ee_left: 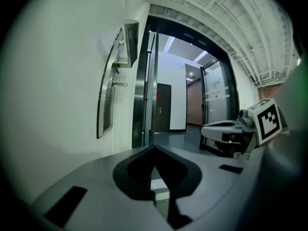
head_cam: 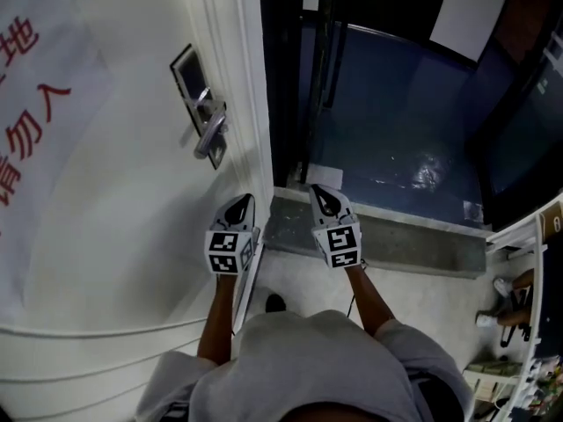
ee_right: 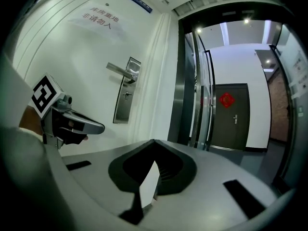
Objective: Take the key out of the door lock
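Grey shirt [head_cam: 308, 359] nearest, with two bare arms reaching out. Pale floor [head_cam: 303, 275] underneath, with a dark shoe [head_cam: 275, 303] on it. Next, left gripper [head_cam: 238, 206] close beside the white door [head_cam: 132, 200], and right gripper [head_cam: 326, 199] just to its right, over the doorway. Both shut tight, tip against tip, with nothing held. Just past them, a grey stone step [head_cam: 396, 236] across the doorway. Farther up the door on the left, red writing [head_cam: 26, 104], then a silver lock plate [head_cam: 199, 95] with a handle [head_cam: 211, 133]. Key [ee_left: 119, 83]: a small thin bit poking out of that plate just under the handle, well apart from both claws. On the right side, white shelves [head_cam: 532, 323] with small things. Beyond the step, a shiny dark blue floor [head_cam: 396, 121]. Farthest off, a dark door [ee_right: 236, 117] with a red decoration [ee_right: 226, 99].
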Action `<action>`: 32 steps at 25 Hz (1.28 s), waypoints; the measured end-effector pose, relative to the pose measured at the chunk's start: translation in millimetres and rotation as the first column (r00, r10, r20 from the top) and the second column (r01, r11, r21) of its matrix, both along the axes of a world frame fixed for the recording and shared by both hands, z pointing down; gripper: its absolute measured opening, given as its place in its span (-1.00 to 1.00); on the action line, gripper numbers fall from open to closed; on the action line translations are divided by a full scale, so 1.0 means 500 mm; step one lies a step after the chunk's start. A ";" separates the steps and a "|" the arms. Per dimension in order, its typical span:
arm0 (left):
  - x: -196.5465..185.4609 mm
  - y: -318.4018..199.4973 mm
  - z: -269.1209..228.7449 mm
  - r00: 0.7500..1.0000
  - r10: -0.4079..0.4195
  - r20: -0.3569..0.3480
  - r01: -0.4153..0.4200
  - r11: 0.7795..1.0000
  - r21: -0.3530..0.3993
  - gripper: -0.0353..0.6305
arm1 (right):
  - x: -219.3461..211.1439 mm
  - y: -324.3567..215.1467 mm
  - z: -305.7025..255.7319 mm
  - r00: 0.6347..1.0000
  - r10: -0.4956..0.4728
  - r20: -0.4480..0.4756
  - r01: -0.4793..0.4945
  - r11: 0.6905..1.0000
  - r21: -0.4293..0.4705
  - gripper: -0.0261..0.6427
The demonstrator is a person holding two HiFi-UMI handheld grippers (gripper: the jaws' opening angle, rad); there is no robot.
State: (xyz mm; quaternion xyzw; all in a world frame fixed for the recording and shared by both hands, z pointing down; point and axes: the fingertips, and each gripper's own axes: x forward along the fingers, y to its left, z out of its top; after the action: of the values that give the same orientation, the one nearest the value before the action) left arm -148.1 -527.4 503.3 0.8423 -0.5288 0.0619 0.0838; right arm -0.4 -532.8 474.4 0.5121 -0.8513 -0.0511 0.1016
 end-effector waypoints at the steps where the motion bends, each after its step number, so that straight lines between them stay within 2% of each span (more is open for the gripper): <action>1: -0.003 -0.009 0.000 1.000 0.008 -0.003 -0.008 1.000 -0.001 -0.84 | -0.005 -0.008 -0.001 1.000 0.006 -0.003 -0.006 1.000 0.000 -0.85; 8: -0.022 -0.061 0.012 0.998 0.047 -0.029 -0.047 0.999 -0.003 -0.84 | -0.027 -0.048 0.005 0.999 0.048 -0.015 -0.048 0.999 0.001 -0.85; 16: -0.010 -0.108 0.022 0.998 0.041 -0.053 -0.042 0.999 -0.015 -0.84 | -0.023 -0.110 0.014 0.999 0.035 -0.020 -0.035 0.999 -0.003 -0.85; 24: -0.007 -0.160 0.020 0.996 -0.076 -0.054 0.076 0.997 -0.011 -0.84 | -0.007 -0.196 0.017 0.998 -0.064 -0.005 0.064 0.998 -0.006 -0.85; 32: -0.031 -0.142 0.001 0.971 -0.237 -0.030 0.237 0.971 -0.004 -0.84 | -0.045 -0.236 -0.001 0.974 -0.227 0.023 0.227 0.974 0.003 -0.85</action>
State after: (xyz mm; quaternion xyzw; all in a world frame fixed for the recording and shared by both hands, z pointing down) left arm -163.6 -598.5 503.9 0.7739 -0.6243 0.0390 0.0989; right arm -23.0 -650.6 473.9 0.4122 -0.9053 -0.0567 0.0851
